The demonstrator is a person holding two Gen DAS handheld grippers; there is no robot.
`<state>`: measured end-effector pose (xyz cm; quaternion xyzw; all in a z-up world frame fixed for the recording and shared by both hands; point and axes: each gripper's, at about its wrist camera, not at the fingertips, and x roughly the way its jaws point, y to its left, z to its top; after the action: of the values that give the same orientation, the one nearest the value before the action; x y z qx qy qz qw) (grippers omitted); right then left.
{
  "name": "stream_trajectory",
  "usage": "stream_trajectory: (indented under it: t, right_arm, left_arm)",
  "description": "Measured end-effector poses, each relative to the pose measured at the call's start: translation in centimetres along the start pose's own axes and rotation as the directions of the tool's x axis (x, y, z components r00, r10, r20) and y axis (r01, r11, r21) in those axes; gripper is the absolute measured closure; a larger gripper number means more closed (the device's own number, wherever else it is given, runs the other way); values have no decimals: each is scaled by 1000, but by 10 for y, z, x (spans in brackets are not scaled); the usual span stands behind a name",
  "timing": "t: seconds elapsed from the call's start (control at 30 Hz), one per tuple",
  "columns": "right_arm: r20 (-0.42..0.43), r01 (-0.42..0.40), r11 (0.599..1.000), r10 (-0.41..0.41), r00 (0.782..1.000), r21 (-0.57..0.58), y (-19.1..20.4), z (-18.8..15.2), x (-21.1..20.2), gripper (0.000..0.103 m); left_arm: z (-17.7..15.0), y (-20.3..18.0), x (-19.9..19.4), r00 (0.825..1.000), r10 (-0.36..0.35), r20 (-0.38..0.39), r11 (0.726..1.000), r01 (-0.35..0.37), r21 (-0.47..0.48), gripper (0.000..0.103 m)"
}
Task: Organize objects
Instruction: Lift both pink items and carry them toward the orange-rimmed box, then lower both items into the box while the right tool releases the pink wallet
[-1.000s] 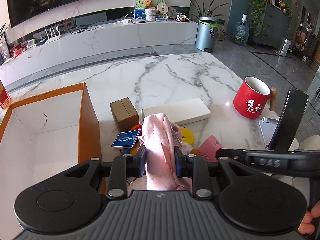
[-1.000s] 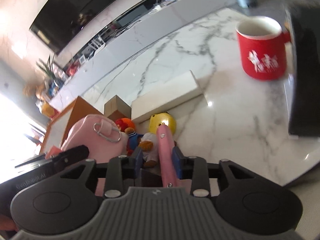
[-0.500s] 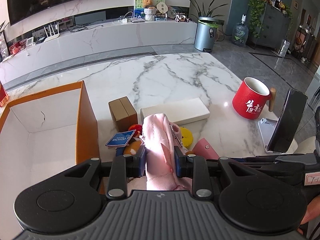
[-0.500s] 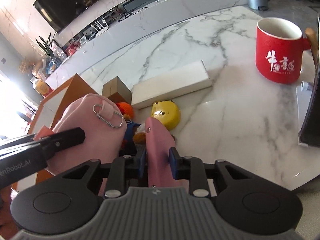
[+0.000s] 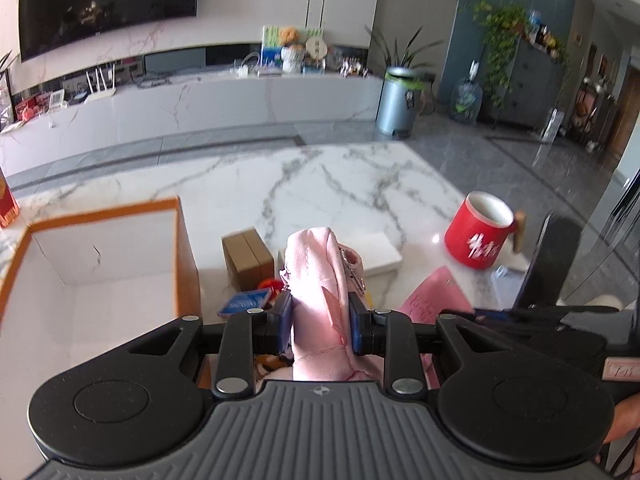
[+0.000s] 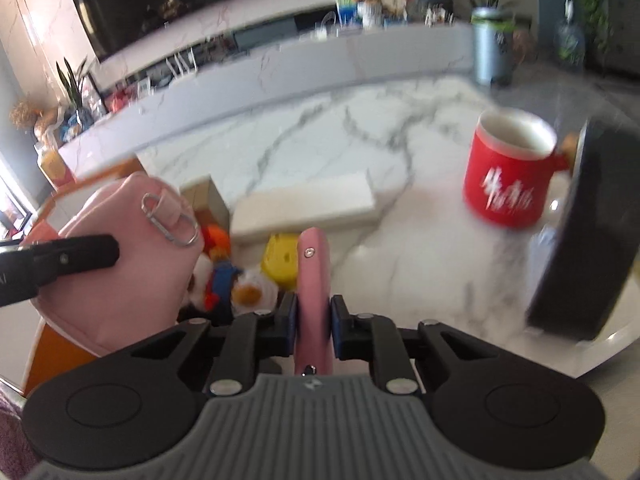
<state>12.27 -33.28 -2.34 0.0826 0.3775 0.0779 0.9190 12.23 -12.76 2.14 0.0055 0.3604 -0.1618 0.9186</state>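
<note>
My left gripper (image 5: 320,322) is shut on a soft pink pouch (image 5: 316,280) with a metal clasp and holds it above the table; the pouch also shows in the right wrist view (image 6: 120,260). My right gripper (image 6: 314,322) is shut on a thin pink card wallet (image 6: 314,276), also seen in the left wrist view (image 5: 434,300). Below lie a small toy figure (image 6: 224,276), a yellow toy (image 6: 280,258), a blue card (image 5: 244,302), a brown box (image 5: 246,258) and a long white box (image 6: 304,208).
An open orange box (image 5: 176,240) with a white inside stands at the left. A red mug (image 5: 478,236) stands at the right, beside a dark phone on a stand (image 5: 548,260). The marble table (image 5: 320,184) stretches beyond.
Both grippers have risen with their pink items still held. The right gripper has swung level and nearer the pouch. The objects on the table have not moved.
</note>
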Motion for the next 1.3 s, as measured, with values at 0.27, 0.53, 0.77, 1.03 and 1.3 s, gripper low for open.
stream_trajectory:
  t: [0.27, 0.53, 0.77, 1.03, 1.3]
  right_arm:
    - [142, -217, 976, 215, 966, -7, 58, 29, -69, 85]
    - [68, -374, 927, 373, 925, 10, 142, 19, -60, 85]
    - [-36, -281, 959, 280, 959, -35, 192, -7, -15, 85]
    - [-134, -154, 976, 133, 982, -154, 215, -30, 17, 85]
    - [-177, -70, 973, 31, 984, -220, 234, -34, 32, 85]
  left_arm:
    - [10, 55, -78, 992, 37, 124, 999, -31, -44, 71]
    - [-15, 107, -91, 982, 150, 113, 986, -139, -96, 71]
    - [-38, 133, -59, 983, 180, 36, 979, -175, -99, 71]
    - [-68, 147, -34, 992, 116, -49, 988, -120, -92, 71]
    - [-77, 156, -15, 990, 76, -118, 993, -86, -80, 71]
